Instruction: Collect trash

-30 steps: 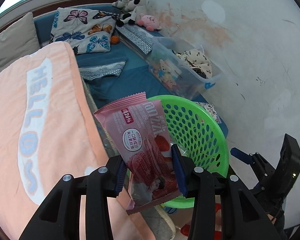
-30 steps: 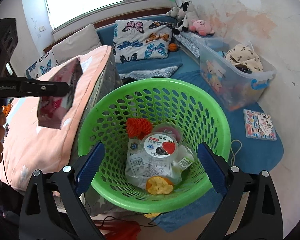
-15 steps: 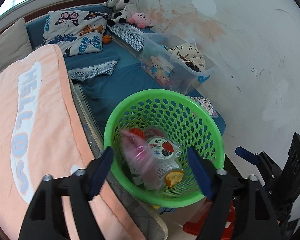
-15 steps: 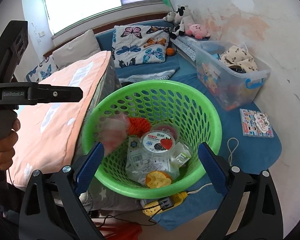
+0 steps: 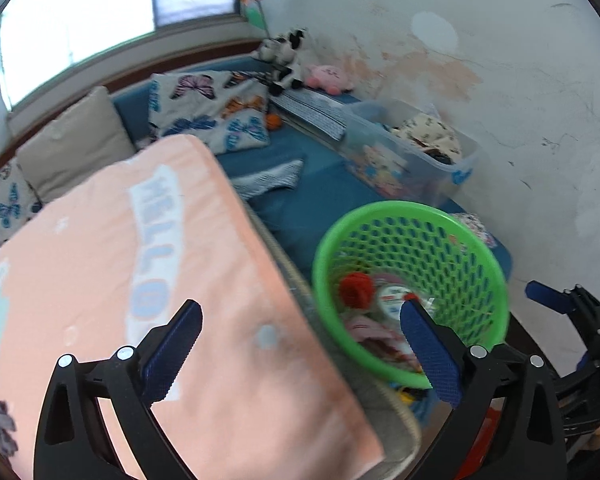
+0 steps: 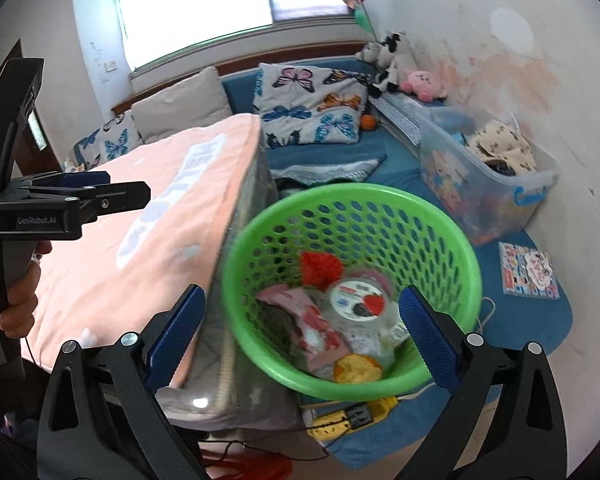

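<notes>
Both the left claw and the right claw are seen opening, empty, while the pink wrapper is held in the green basket.

Round green perforated plastic basket ahead of the right claw: smooth, slightly glossy; inside it a crinkled glossy pink foil snack wrapper and a clear plastic cup with printed film lid. Left of that claw, a peach cloth blanket with pale lettering, soft and matt. Claw pads are ridged blue rubber on matt black plastic, silver metal rivets.
</notes>
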`<state>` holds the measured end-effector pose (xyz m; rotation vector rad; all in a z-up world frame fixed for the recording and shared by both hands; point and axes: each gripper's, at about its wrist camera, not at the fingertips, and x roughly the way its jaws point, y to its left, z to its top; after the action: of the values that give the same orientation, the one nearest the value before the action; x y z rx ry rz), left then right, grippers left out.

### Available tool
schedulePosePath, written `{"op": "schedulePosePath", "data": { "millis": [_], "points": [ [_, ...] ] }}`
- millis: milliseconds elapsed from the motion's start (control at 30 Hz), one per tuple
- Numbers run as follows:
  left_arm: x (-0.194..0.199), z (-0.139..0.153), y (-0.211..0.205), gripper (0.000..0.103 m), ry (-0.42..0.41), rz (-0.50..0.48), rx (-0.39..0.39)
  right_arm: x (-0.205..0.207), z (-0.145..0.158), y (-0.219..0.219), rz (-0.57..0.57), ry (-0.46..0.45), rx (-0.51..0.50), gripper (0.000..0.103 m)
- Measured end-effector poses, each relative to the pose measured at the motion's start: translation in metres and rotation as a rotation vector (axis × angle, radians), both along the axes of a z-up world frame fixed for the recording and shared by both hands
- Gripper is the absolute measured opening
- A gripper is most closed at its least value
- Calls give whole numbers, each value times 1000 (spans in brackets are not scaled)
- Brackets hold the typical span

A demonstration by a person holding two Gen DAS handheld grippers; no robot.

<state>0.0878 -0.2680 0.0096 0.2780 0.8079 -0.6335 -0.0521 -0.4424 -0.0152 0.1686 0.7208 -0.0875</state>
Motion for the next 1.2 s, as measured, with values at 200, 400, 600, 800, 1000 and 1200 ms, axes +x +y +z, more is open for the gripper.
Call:
{"op": "schedulePosePath", "data": {
  "millis": [200, 400, 600, 800, 1000, 1200],
  "points": [
    [-2, 12, 34, 96, -92, 83, 35, 10, 9, 28, 48, -24, -18, 98],
    [-2, 14, 72, 96, -101, 133, 17, 26, 12, 60, 99, -38, -11, 98],
    [2, 13, 114, 96, -98, 217, -3, 42, 13, 90, 145, -41, 2, 99],
    [6, 13, 150, 96, -117, 297, -9, 61, 15, 119, 195, -46, 9, 99],
    [12, 9, 183, 96, -107, 381, -20, 79, 12, 141, 222, -51, -4, 99],
    [20, 1, 206, 96, -90, 445, -22, 93, 6, 156, 243, -46, 8, 99]
  ]
}}
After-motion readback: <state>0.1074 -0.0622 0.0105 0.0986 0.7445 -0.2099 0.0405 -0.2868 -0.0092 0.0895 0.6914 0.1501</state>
